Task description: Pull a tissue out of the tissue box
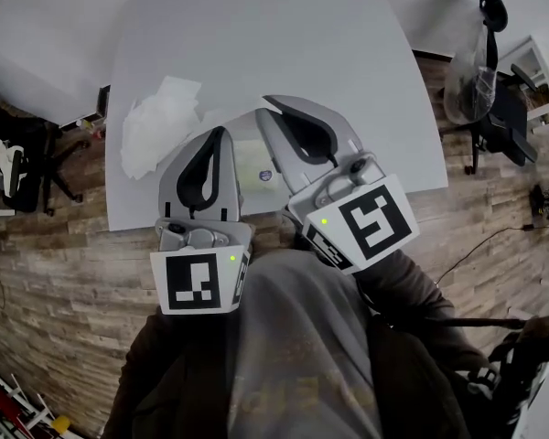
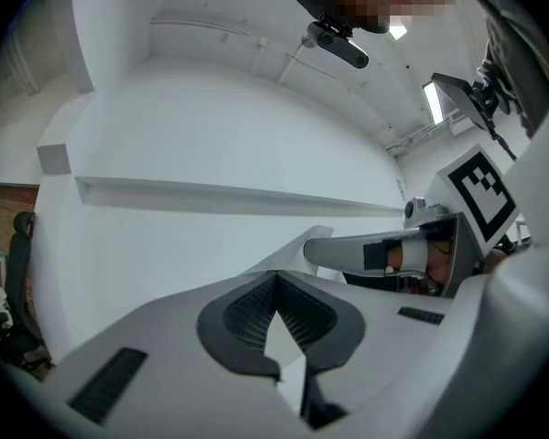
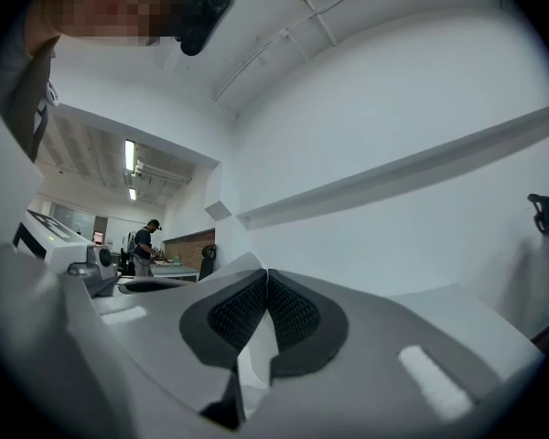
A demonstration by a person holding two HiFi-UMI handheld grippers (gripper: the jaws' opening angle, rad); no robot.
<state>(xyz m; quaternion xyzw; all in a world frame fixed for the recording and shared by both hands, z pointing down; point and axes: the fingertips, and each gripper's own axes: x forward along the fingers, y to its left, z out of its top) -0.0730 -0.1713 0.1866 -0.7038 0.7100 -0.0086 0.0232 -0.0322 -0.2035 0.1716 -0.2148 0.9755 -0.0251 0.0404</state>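
Note:
In the head view, the tissue box (image 1: pixel 255 166), pale with a small blue mark, lies on the white table (image 1: pixel 284 44) near its front edge, mostly hidden between my two grippers. Left of it is a heap of crumpled white tissues (image 1: pixel 158 123). My left gripper (image 1: pixel 222 131) is held above the box's left side, shut and holding nothing. Over the box's right side my right gripper (image 1: pixel 268 101) is also shut and holds nothing. Both gripper views look up at white walls. The left gripper (image 2: pixel 274 273) and right gripper (image 3: pixel 266 271) have their pads together at the tips.
Wooden floor surrounds the table. A dark office chair (image 1: pixel 29 167) stands at the left and another chair (image 1: pixel 494 108) with a clear bag at the right. The right gripper's body (image 2: pixel 398 251) shows in the left gripper view. A person (image 3: pixel 145 247) stands far off.

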